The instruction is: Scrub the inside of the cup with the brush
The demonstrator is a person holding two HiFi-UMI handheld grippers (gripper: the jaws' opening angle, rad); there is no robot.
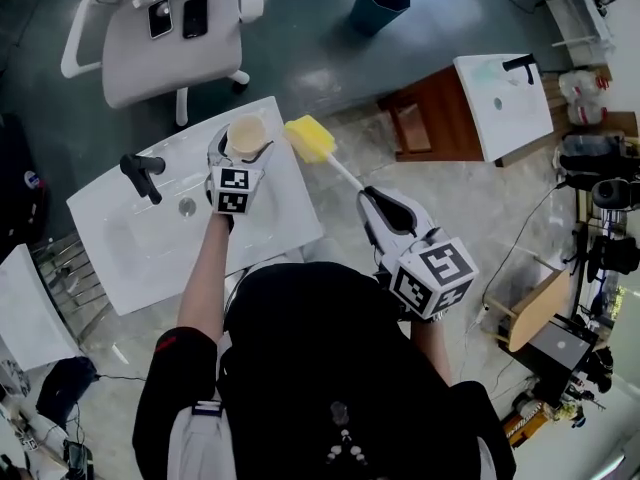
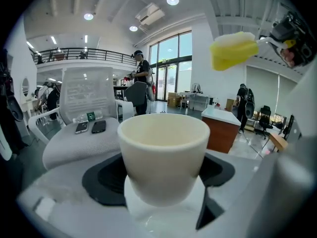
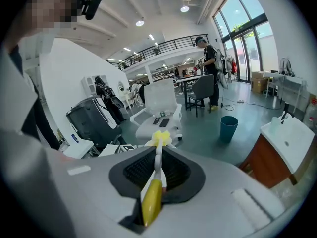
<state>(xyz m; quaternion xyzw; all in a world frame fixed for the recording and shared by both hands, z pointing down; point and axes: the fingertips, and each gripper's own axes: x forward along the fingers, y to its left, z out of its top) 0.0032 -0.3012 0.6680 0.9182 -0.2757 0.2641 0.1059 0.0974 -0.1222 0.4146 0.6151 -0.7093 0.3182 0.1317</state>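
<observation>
head view looks down; gripper views share chair [image 3: 159,98].

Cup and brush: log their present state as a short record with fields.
cup: cream, upright, at the far corner of the white sink
left gripper: shut on cup
brush: yellow sponge head, white stem, yellow handle
right gripper: shut on brush, at the handle
brush head and cup: head outside the cup, beside its rim, apart from it
scrubbing: not yet begun

No text or number can be read anywhere.
</observation>
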